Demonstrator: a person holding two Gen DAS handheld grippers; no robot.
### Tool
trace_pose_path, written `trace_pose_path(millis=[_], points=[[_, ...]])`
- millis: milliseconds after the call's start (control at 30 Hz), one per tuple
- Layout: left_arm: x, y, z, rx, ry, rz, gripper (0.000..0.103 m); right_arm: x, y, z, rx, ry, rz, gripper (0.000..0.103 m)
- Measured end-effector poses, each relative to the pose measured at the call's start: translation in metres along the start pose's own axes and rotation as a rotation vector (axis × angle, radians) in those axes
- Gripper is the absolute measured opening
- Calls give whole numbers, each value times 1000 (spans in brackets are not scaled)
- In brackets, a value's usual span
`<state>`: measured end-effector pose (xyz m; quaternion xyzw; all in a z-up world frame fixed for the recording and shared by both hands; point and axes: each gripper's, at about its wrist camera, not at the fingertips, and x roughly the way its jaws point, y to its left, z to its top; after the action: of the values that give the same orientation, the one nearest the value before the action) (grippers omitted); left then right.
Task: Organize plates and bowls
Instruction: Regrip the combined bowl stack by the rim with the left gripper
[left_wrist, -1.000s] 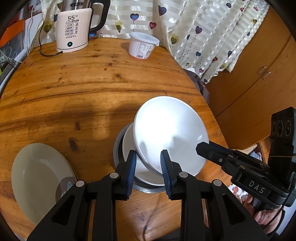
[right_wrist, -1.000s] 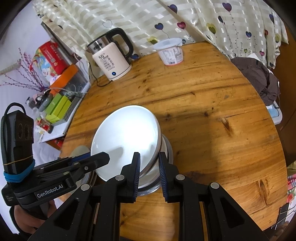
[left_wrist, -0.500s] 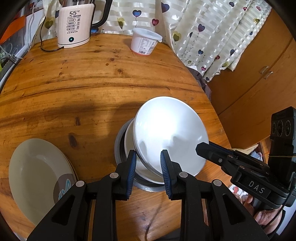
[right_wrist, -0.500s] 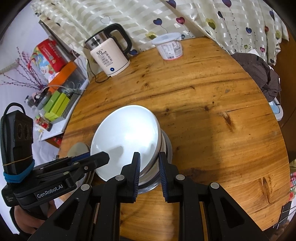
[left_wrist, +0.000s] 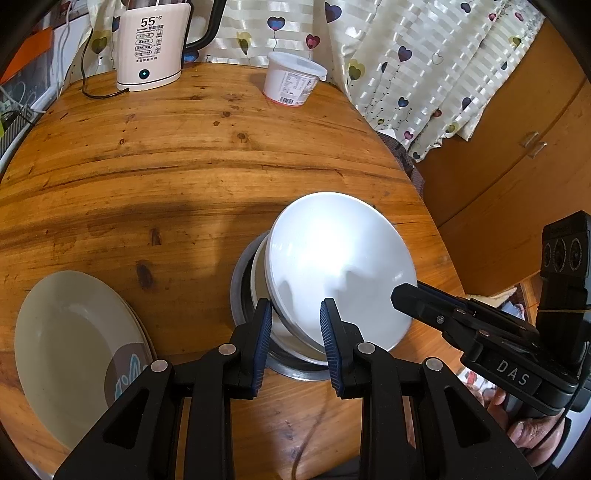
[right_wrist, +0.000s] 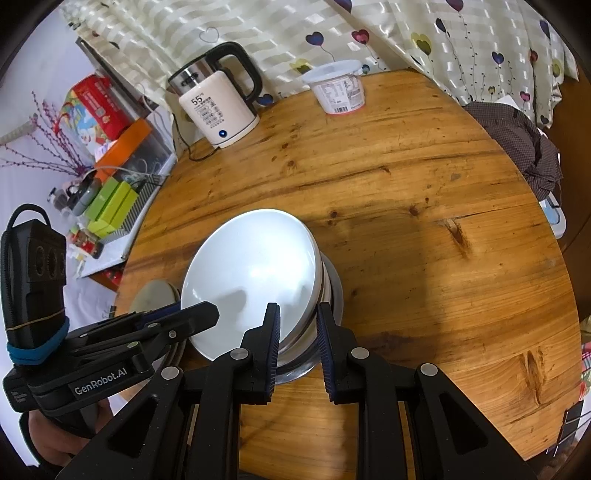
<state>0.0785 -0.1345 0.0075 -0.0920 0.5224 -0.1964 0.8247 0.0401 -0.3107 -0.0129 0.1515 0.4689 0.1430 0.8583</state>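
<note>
A white bowl (left_wrist: 340, 266) (right_wrist: 251, 266) leans tilted on top of a second white bowl (left_wrist: 258, 273) that sits inside a metal bowl (left_wrist: 240, 280) (right_wrist: 334, 291) near the table's front edge. My left gripper (left_wrist: 295, 328) is shut on the near left rim of the white bowls. It shows at the lower left of the right wrist view (right_wrist: 199, 314). My right gripper (right_wrist: 297, 328) is shut on the white bowl's rim on the other side. In the left wrist view its fingers (left_wrist: 402, 295) touch that rim. A beige plate (left_wrist: 70, 343) (right_wrist: 155, 295) lies flat to the left.
On the round wooden table (left_wrist: 184, 155), a kettle (left_wrist: 147, 48) (right_wrist: 218, 107) with its cord and a lidded white tub (left_wrist: 291, 81) (right_wrist: 338, 88) stand at the far edge by the curtain. A dark cloth (right_wrist: 517, 144) lies off the right edge. A wooden cabinet (left_wrist: 517, 147) stands to the right.
</note>
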Motion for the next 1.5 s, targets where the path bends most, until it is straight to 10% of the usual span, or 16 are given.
trace_pose_path(millis=[1500], points=[[1,-3,-5,40,-38,60,30,3,0,-5,-32,2,-39,21]])
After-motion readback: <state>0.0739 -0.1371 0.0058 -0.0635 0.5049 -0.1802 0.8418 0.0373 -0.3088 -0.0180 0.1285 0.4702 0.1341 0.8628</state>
